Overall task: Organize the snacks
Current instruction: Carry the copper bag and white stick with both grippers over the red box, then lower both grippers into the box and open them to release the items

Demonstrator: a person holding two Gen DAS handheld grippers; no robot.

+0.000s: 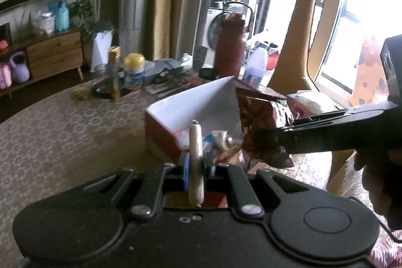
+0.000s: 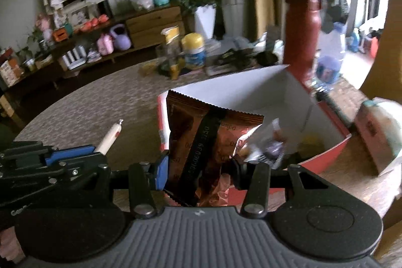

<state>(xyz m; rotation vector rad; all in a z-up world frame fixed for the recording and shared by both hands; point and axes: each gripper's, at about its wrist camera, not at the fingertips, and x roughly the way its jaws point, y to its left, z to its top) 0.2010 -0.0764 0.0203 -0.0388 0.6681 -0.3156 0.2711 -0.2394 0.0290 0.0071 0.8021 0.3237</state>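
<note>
A red box with a white inside [image 1: 201, 102] stands on the table and holds several small snack packets [image 1: 221, 142]. My left gripper [image 1: 196, 162] is shut on a pale sausage stick [image 1: 195, 142], just before the box's near corner. My right gripper [image 2: 198, 167] is shut on a shiny brown snack packet [image 2: 201, 132] and holds it upright at the near rim of the box [image 2: 251, 97]. In the left wrist view the right gripper [image 1: 276, 140] comes in from the right with the brown packet [image 1: 261, 122]. In the right wrist view the left gripper [image 2: 95, 153] with the sausage stick [image 2: 110, 136] shows at the left.
A patterned cloth covers the round table [image 1: 62, 132]. At its far side stand a yellow-lidded jar [image 1: 134, 72], a tall red bottle [image 1: 230, 47], a clear plastic bottle [image 1: 256, 64] and assorted clutter. A wrapped pack [image 2: 379, 127] lies right of the box.
</note>
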